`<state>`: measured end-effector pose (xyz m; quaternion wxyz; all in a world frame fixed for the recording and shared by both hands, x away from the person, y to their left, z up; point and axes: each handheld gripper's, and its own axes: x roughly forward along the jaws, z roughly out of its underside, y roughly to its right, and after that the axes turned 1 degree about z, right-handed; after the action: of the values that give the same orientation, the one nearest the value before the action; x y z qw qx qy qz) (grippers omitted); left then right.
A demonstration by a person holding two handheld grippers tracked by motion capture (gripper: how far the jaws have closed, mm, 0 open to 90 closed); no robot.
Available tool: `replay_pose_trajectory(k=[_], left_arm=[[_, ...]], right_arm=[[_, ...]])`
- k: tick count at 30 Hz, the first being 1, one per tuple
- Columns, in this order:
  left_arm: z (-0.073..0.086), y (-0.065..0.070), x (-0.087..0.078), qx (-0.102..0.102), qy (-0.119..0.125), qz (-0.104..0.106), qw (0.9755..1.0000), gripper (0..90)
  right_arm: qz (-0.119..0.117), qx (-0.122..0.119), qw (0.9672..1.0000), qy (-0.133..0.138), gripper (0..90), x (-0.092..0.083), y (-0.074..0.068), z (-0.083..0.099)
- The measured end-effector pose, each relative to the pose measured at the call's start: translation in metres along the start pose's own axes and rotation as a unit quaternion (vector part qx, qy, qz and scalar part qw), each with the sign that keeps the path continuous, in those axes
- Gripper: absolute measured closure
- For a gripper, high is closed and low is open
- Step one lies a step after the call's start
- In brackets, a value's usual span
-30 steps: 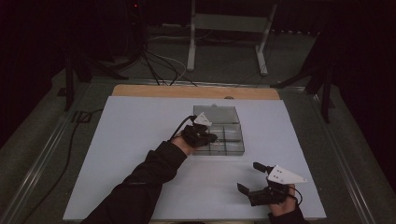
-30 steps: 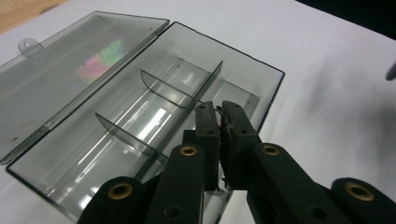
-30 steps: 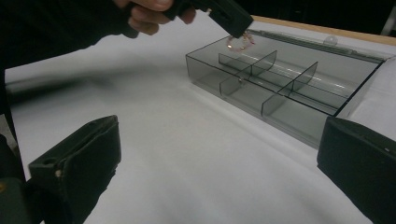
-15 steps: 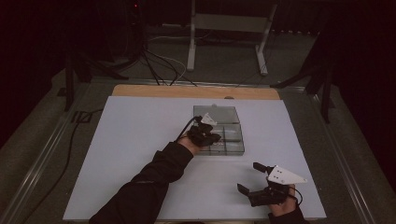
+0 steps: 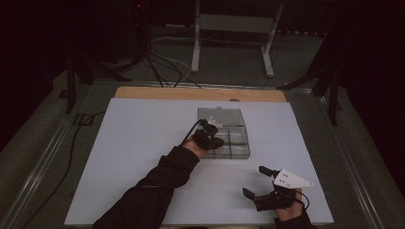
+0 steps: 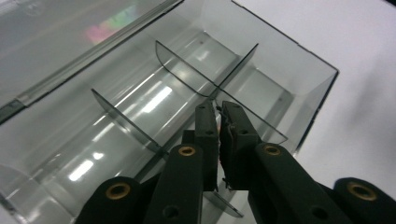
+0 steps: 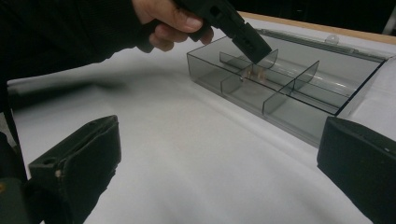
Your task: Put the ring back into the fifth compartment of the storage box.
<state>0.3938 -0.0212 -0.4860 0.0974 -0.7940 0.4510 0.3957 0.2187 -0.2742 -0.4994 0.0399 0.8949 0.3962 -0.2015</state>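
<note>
Here, the left gripper (image 5: 213, 140) reaches out over the white table cover (image 5: 143, 143) on a dark-sleeved arm and hangs above the near-left part of a clear, smoke-tinted compartment box (image 5: 233, 138), its open lid (image 5: 220, 116) lying flat on the far side of the tray. In the left gripper view its jaws stand almost together, a thin slit between the pads, and the tips (image 6: 218, 114) sit right at the spot where a long divider (image 6: 243, 116) meets a short cross wall (image 6: 187, 70); the long divider's edge seems to run into the slit, though I cannot tell whether the pads actually pinch it. The compartments just ahead of and beside the jaws look bare plastic with light streaks. From the right gripper view the left gripper (image 7: 254, 51) tilts down into the box (image 7: 285, 88), with a small brownish smudge showing under its tip, too blurred to name. Well apart from the box, toward the near right edge of the cover, the right gripper (image 5: 260, 183) rests low with its jaws spread wide and nothing between them.
</note>
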Motion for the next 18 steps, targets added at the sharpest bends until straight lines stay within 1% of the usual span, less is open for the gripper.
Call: replay_pose_trajectory(k=[2, 3, 5, 7, 8, 10, 11, 13, 14, 16, 17, 18], left_arm=[[0.000, 0.001, -0.001, 0.005, 0.000, -0.011, 0.9999, 65.9], [-0.001, 0.001, -0.003, -0.001, 0.001, -0.006, 1.0000, 60.4], [-0.002, 0.003, -0.006, 0.000, 0.000, -0.009, 1.0000, 49.7], [-0.003, 0.004, -0.008, 0.001, 0.000, -0.006, 1.0000, 41.6], [-0.003, 0.006, -0.011, 0.002, -0.002, -0.010, 0.9999, 37.3], [-0.003, 0.007, -0.013, 0.004, -0.001, -0.010, 0.9999, 31.8], [-0.003, 0.007, -0.015, 0.005, -0.003, -0.009, 0.9999, 27.2], [-0.004, 0.008, -0.020, -0.003, -0.010, -0.004, 0.9999, 20.1], [-0.004, 0.008, -0.020, -0.003, -0.010, -0.004, 0.9999, 18.3], [-0.004, 0.006, -0.027, -0.010, -0.009, -0.009, 0.9999, 16.1], [-0.004, 0.006, -0.027, -0.010, -0.009, -0.009, 0.9999, 13.5], [-0.003, 0.006, -0.031, -0.002, -0.016, 0.006, 0.9998, 9.6]], right_arm=[[0.000, -0.001, 1.0000, 0.002, 0.0, 0.000, 0.000, 0.000], [0.000, 0.000, 1.0000, 0.000, 0.0, 0.000, 0.000, 0.000], [0.000, 0.001, 1.0000, -0.001, 0.0, 0.000, 0.000, 0.000], [0.001, -0.001, 1.0000, 0.001, 0.0, 0.000, 0.000, 0.000], [0.000, -0.001, 1.0000, 0.001, 0.0, 0.000, 0.000, 0.000], [0.000, 0.000, 1.0000, -0.001, 0.0, 0.000, 0.000, 0.000], [0.000, 0.001, 1.0000, -0.001, 0.0, 0.000, 0.000, 0.000], [0.000, -0.001, 1.0000, 0.000, 0.0, 0.000, 0.000, 0.000], [0.000, -0.001, 1.0000, 0.000, 0.0, 0.000, 0.000, 0.000], [0.000, 0.001, 1.0000, -0.001, 0.0, 0.000, 0.000, 0.000], [0.000, 0.001, 1.0000, -0.001, 0.0, 0.000, 0.000, 0.000], [0.000, 0.001, 1.0000, 0.000, 0.0, 0.000, 0.000, 0.000]])
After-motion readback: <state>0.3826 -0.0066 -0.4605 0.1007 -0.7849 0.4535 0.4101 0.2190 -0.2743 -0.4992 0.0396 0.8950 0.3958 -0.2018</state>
